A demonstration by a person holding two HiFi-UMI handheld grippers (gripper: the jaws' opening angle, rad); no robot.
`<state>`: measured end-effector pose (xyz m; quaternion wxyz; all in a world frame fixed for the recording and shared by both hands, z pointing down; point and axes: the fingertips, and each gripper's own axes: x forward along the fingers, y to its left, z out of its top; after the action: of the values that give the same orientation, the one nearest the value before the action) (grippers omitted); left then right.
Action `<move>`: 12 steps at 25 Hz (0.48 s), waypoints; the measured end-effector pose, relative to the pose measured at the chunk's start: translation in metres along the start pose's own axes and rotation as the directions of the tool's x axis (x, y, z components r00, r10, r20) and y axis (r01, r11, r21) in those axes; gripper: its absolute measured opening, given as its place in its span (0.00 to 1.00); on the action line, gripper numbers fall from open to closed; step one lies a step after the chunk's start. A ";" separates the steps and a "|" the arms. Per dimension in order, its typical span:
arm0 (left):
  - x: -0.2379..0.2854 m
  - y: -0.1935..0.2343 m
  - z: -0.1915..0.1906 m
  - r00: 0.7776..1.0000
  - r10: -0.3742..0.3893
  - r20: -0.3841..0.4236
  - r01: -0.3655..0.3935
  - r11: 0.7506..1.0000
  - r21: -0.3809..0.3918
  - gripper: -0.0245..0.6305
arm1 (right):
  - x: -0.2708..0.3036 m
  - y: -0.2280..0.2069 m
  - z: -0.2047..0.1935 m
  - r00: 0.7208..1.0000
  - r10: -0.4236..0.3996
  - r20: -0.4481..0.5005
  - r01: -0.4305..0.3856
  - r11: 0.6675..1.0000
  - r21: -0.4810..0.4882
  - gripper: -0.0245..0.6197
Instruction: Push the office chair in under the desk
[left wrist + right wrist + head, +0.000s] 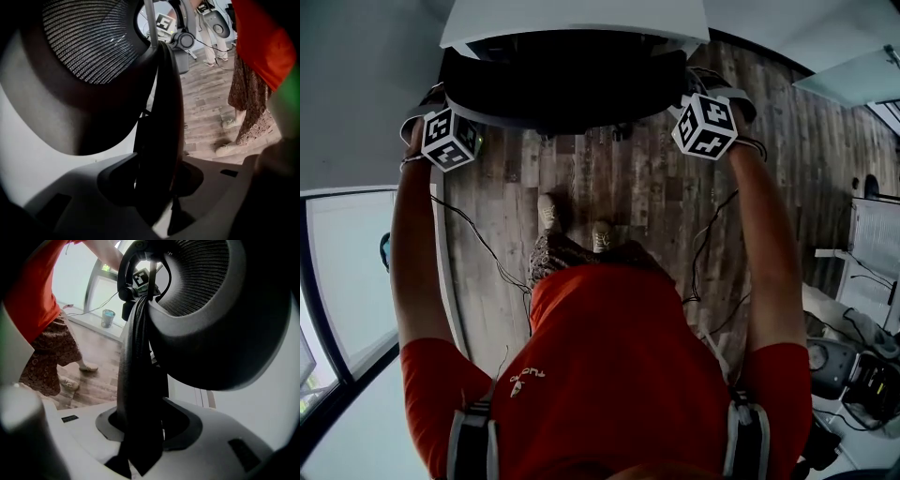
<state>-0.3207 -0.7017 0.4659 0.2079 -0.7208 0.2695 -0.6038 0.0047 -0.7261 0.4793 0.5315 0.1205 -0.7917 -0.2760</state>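
Observation:
The black office chair stands in front of me, its backrest top just under the edge of the white desk. My left gripper is shut on the left rim of the chair back, with the mesh panel beside it. On the right rim of the chair back, my right gripper is shut in the same way. In the head view both marker cubes, left and right, sit at the two ends of the backrest. The chair's seat and base are hidden.
Cables trail over the wooden floor around my feet. A window wall runs along the left. White furniture and grey equipment crowd the right. A blue cup stands by the window.

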 end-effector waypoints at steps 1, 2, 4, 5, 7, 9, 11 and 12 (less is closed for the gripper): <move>0.003 0.006 -0.001 1.000 0.001 0.004 -0.001 1.000 0.004 0.27 | 0.003 -0.005 0.000 1.000 -0.001 -0.003 0.001 1.000 0.006 0.30; 0.008 0.012 -0.002 1.000 0.002 0.009 -0.003 1.000 0.008 0.27 | 0.006 -0.009 0.000 1.000 -0.001 -0.007 0.001 1.000 0.011 0.30; 0.017 0.025 -0.005 1.000 0.005 0.019 -0.006 1.000 0.016 0.27 | 0.014 -0.020 -0.001 1.000 -0.001 -0.016 0.001 1.000 0.021 0.30; 0.023 0.032 -0.007 1.000 0.007 0.024 -0.007 1.000 0.021 0.27 | 0.018 -0.025 -0.001 1.000 -0.001 -0.021 0.002 1.000 0.027 0.30; 0.033 0.047 -0.010 0.999 0.008 0.034 -0.009 0.999 0.036 0.27 | 0.026 -0.036 -0.003 0.999 -0.002 -0.032 0.003 0.999 0.044 0.30; 0.043 0.061 -0.012 0.999 0.009 0.045 -0.011 0.999 0.047 0.28 | 0.034 -0.047 -0.004 0.999 -0.003 -0.043 0.006 0.998 0.060 0.30; 0.053 0.076 -0.014 0.998 0.010 0.055 -0.013 0.998 0.057 0.28 | 0.042 -0.058 -0.006 0.999 -0.003 -0.052 0.006 0.997 0.073 0.30; 0.059 0.083 -0.015 0.998 0.008 0.058 -0.012 0.998 0.062 0.28 | 0.046 -0.064 -0.007 0.998 -0.002 -0.056 0.006 0.997 0.080 0.30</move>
<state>-0.3396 -0.8031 0.4619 0.2411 -0.7296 0.2480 -0.5899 -0.0138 -0.8029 0.4808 0.5476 0.1508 -0.7868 -0.2416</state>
